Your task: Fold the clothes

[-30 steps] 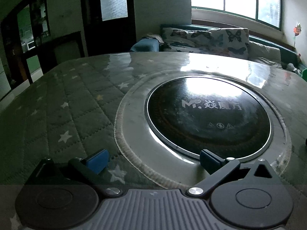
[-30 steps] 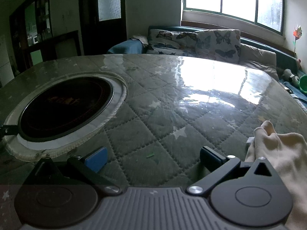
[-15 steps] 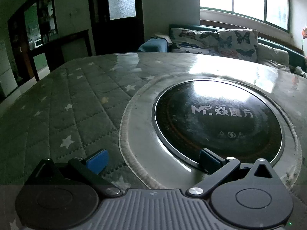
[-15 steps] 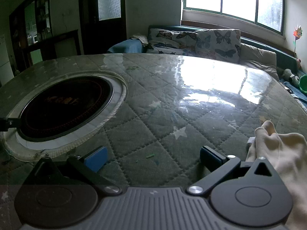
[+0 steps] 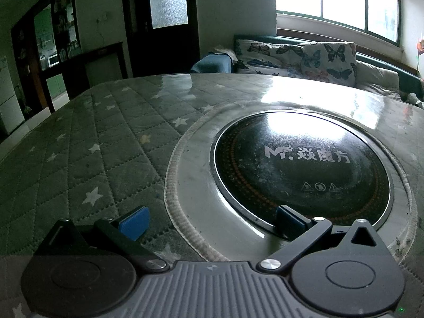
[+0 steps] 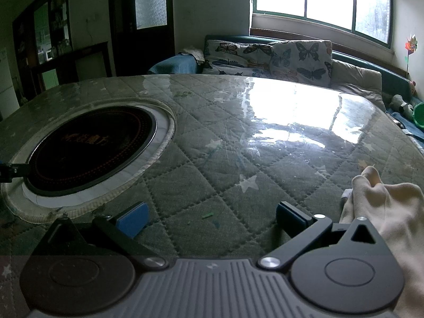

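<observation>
A cream garment lies bunched at the right edge of the right wrist view, beside my right gripper's right finger. My right gripper is open and empty, low over the quilted green table cover. My left gripper is open and empty, with its right finger over the rim of the black round cooktop set into the table. No garment shows in the left wrist view. A tip of the left gripper shows at the left edge of the right wrist view.
The cooktop also shows in the right wrist view. The table cover has a glossy clear sheet over it. A sofa with butterfly cushions stands behind the table under a window. A dark door and a cabinet are at the back left.
The left gripper has shifted left and turned slightly, so the cooktop sits further right in its view. The right gripper and the garment have barely moved.
</observation>
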### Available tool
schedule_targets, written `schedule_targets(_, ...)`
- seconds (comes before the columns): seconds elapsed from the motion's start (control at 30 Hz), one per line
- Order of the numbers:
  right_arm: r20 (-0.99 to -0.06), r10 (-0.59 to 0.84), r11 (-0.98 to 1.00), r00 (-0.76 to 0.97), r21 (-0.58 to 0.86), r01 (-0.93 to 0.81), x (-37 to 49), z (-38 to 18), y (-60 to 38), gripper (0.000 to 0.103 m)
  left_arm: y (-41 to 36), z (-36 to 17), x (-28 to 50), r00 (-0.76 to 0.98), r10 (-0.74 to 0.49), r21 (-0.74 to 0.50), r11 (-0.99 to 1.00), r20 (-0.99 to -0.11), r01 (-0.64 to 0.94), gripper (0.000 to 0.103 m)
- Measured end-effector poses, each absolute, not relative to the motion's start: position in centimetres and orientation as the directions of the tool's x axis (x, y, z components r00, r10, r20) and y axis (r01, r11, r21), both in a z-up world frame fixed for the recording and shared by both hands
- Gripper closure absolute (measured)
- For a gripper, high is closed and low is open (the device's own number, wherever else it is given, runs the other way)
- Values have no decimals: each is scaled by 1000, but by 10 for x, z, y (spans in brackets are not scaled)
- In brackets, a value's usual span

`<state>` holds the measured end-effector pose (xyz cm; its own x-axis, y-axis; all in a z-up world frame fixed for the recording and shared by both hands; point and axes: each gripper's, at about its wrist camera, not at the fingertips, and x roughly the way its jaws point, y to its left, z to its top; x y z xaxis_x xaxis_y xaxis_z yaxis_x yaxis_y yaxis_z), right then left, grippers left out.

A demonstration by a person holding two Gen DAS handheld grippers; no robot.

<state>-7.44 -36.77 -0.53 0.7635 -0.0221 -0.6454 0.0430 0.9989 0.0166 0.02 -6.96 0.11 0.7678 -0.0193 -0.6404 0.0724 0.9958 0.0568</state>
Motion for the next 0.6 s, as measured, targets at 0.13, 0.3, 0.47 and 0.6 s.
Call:
schedule_targets(0.13, -646, -21, 999, 763, 18, 43, -74, -6, -368, 0, -69, 1, 1, 768, -19, 57, 996, -640, 73, 0)
schedule_targets(0.3, -645, -21, 999, 764, 18, 43, -74, -6, -368, 0, -69, 1, 1, 768, -20, 57, 996, -640, 73, 0)
schedule_targets(0.47, -645, -21, 999, 764, 18, 43, -74, -6, -368, 0, -69, 1, 1, 768, -20, 57, 996, -640, 73, 0)
schedule_targets(0.6, -645, -21, 999, 764, 18, 43, -74, -6, -368, 0, -68, 1, 1, 768, -20, 57, 996, -640, 74, 0)
